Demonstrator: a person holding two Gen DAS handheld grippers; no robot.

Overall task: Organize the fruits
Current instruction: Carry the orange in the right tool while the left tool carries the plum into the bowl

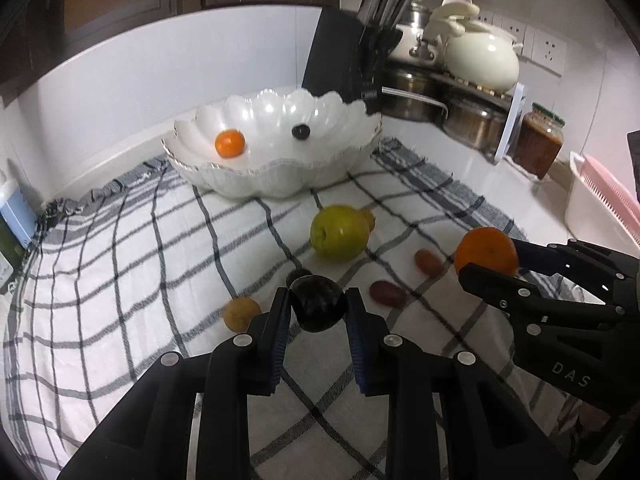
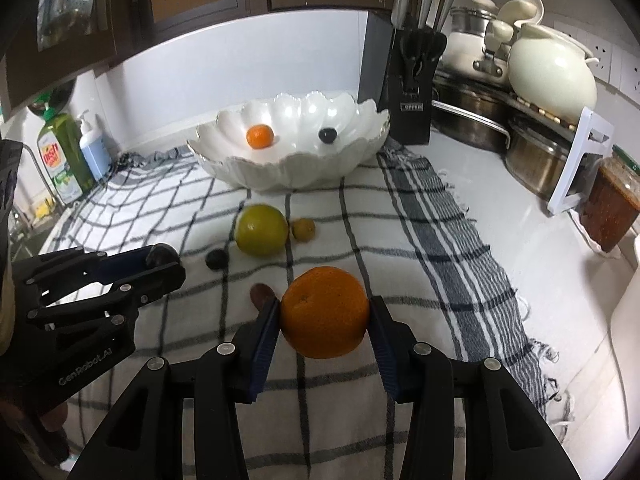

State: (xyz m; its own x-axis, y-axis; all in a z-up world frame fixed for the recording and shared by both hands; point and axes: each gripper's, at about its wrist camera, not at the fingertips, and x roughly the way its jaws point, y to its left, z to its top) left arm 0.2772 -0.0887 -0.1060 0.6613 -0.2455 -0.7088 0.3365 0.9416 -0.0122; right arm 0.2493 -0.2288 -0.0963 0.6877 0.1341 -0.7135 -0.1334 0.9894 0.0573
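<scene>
My left gripper [image 1: 318, 300] is shut on a dark plum [image 1: 318, 309], held just above the checked cloth [image 1: 120, 280]. To its right, my right gripper [image 2: 325, 312] is shut on a large orange [image 2: 325, 312], also lifted off the cloth. The white scalloped bowl [image 2: 280, 172] stands at the back with a small orange [image 2: 260, 136] and a dark grape [image 2: 327, 135] inside. On the cloth between bowl and grippers lie a green apple [image 2: 262, 235], a small yellow fruit [image 2: 303, 229], a small dark fruit [image 2: 216, 259], a tan fruit [image 1: 240, 312] and two reddish-brown dates [image 1: 386, 292].
A black knife block [image 2: 414, 92] stands right behind the bowl. Steel pots [image 2: 536, 160], a cream pot and a sauce jar [image 2: 610, 204] crowd the back right. Soap bottles [image 2: 64, 152] stand at the left edge. A white and pink rack [image 1: 600, 196] sits far right.
</scene>
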